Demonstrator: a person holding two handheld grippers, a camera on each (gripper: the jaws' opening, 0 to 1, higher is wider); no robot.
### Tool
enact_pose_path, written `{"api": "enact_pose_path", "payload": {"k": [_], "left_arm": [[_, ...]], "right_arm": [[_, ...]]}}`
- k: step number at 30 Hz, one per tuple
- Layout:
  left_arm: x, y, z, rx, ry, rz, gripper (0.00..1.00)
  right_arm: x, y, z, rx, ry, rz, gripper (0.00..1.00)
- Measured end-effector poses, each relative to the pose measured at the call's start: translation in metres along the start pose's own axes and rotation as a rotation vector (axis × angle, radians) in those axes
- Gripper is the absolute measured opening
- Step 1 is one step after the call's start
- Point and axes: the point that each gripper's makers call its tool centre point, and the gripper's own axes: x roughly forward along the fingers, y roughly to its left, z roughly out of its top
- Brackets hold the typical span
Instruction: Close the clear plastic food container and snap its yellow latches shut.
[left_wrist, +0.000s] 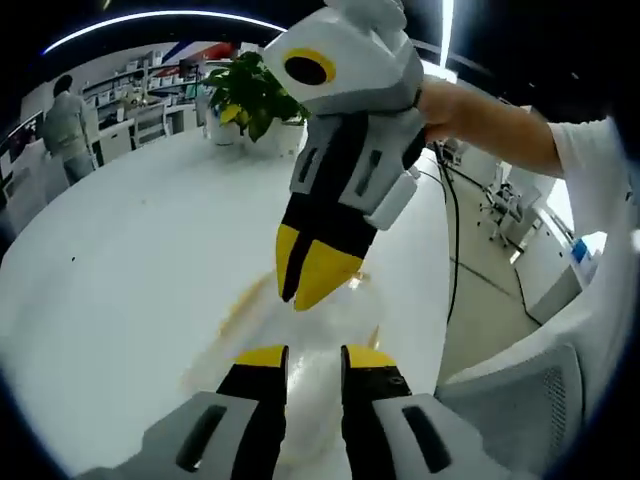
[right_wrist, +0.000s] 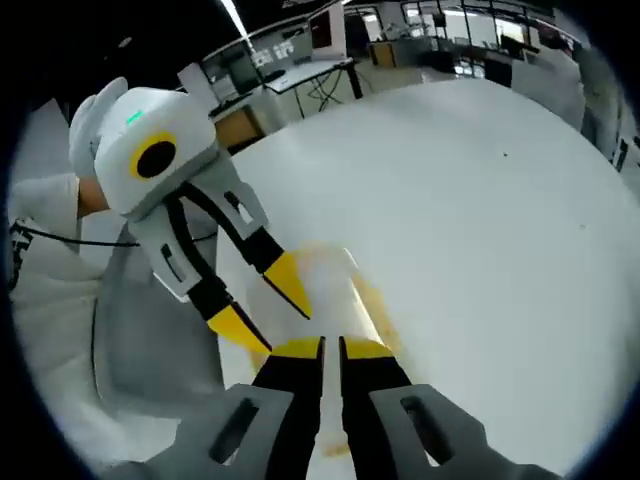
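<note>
Both grippers crowd over the clear box on the white worktop; right gripper fingers nearly together, left gripper fingers apart, likely pressing its lid.

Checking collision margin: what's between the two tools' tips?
In the left gripper view, the clear container, blurred, lies on the white table between the left tool and the right tool.

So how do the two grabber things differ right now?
The right gripper points down at the clear container with its jaws together; the left gripper has its jaws spread apart. The left gripper comes in low and slanted beside the container, while the right one hangs over it. Both have yellow tips and grey bodies.
</note>
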Motion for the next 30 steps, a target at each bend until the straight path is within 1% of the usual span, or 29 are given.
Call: {"api": "enact_pose_path", "payload": {"k": [1,3,4,6,8,9,12,14,16,18,20,21,22,25,26,27,28,30], "left_arm": [[0.000,-0.001,-0.001,0.001,-0.003,0.006,0.14],[-0.001,-0.004,-0.002,0.011,0.001,0.004,0.14],[-0.001,-0.008,-0.004,0.024,0.004,-0.003,0.15],[-0.001,-0.010,-0.005,0.056,0.004,0.004,0.18],[0.000,-0.008,-0.006,0.108,0.007,0.030,0.26],[0.000,-0.010,-0.007,0.127,0.009,0.030,0.27],[0.000,-0.015,-0.008,0.123,0.007,0.028,0.28],[0.001,-0.017,-0.009,0.150,0.007,0.035,0.31],[0.003,-0.020,-0.011,0.199,0.016,0.041,0.37],[0.004,-0.023,-0.013,0.231,0.016,0.044,0.40],[0.005,-0.025,-0.015,0.268,0.027,0.047,0.41],[0.006,-0.024,-0.017,0.287,0.034,0.059,0.41],[0.006,-0.021,-0.020,0.340,0.057,0.080,0.42],[0.009,-0.023,-0.024,0.403,0.074,0.082,0.43],[0.010,-0.024,-0.025,0.410,0.074,0.083,0.43],[0.010,-0.023,-0.025,0.426,0.078,0.092,0.43],[0.011,-0.021,-0.025,0.452,0.083,0.101,0.43],[0.012,-0.018,-0.025,0.480,0.092,0.123,0.43]], "right_arm": [[0.001,0.000,0.000,-0.007,0.004,0.000,0.02],[0.003,-0.001,0.004,-0.094,0.002,0.004,0.04],[0.003,-0.001,0.004,-0.125,0.014,0.011,0.05],[0.004,-0.003,0.007,-0.137,0.020,0.013,0.09],[0.004,-0.006,0.008,-0.138,0.023,0.018,0.13],[0.005,-0.009,0.009,-0.142,0.025,0.020,0.14],[0.007,-0.015,0.010,-0.151,0.032,0.019,0.16],[0.009,-0.018,0.010,-0.151,0.043,0.023,0.18],[0.012,-0.018,0.007,-0.151,0.060,0.041,0.22],[0.014,-0.018,0.004,-0.175,0.070,0.055,0.27],[0.014,-0.024,-0.001,-0.261,0.111,0.041,0.31],[0.015,-0.025,-0.004,-0.280,0.124,0.035,0.34],[0.015,-0.024,-0.004,-0.278,0.127,0.044,0.36],[0.015,-0.021,-0.003,-0.262,0.127,0.095,0.35],[0.016,-0.021,-0.003,-0.262,0.131,0.110,0.35],[0.016,-0.021,-0.003,-0.257,0.141,0.115,0.34],[0.017,-0.024,-0.007,-0.247,0.176,0.114,0.34],[0.020,-0.027,-0.006,-0.262,0.182,0.114,0.32]]}}
